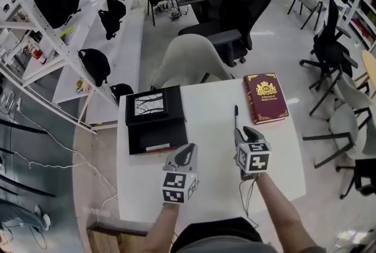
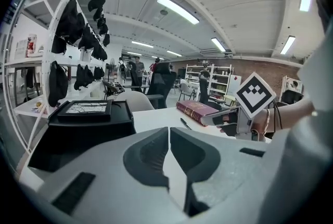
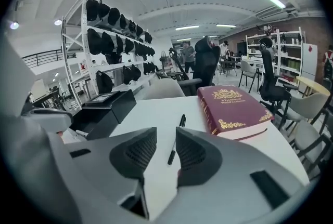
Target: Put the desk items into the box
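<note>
A black box (image 1: 155,128) stands at the left of the white table (image 1: 205,187), its patterned lid (image 1: 147,106) resting across its far end. A dark red book (image 1: 265,98) lies at the far right. A black pen (image 1: 236,117) lies between them. My right gripper (image 1: 241,131) hovers just short of the pen's near end. In the right gripper view the gripper (image 3: 165,137) is open with nothing between the pads, and the pen (image 3: 178,132) shows beyond the gap. My left gripper (image 1: 187,152) sits near the box's front right corner. Its jaws (image 2: 169,132) are shut and empty.
A white chair (image 1: 188,61) is tucked behind the table and a black office chair (image 1: 235,5) stands farther back. White shelves with black bags (image 1: 94,64) run along the left. More chairs (image 1: 329,52) stand at the right. The table's near edge is below my arms.
</note>
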{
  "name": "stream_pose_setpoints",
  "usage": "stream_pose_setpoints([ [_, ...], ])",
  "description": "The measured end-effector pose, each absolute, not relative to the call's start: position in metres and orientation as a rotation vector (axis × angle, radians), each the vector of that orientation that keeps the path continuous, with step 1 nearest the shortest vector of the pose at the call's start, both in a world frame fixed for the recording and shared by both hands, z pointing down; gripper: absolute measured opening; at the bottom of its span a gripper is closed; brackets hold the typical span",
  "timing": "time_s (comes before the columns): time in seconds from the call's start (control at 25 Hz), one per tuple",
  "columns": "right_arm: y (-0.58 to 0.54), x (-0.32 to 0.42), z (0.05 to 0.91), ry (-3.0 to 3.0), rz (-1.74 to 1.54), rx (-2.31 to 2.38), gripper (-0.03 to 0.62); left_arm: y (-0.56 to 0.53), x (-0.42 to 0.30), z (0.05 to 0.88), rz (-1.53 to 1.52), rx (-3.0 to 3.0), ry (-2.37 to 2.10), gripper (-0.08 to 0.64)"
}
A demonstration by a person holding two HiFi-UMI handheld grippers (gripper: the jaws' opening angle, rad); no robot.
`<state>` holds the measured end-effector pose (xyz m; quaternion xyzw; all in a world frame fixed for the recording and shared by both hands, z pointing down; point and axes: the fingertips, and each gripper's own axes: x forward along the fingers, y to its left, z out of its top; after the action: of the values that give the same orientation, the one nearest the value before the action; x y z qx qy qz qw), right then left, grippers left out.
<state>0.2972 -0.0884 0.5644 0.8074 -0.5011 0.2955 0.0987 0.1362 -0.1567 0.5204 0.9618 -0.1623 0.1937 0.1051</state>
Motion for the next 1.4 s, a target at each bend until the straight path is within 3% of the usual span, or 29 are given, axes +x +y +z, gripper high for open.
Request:
stream_pose_setpoints([
  [1.4,-0.112,0.331,0.642,-1.286,1.029,2.188,0.138,-0.173,0.144,0.537,0.608,2.786,-0.56,0.011],
])
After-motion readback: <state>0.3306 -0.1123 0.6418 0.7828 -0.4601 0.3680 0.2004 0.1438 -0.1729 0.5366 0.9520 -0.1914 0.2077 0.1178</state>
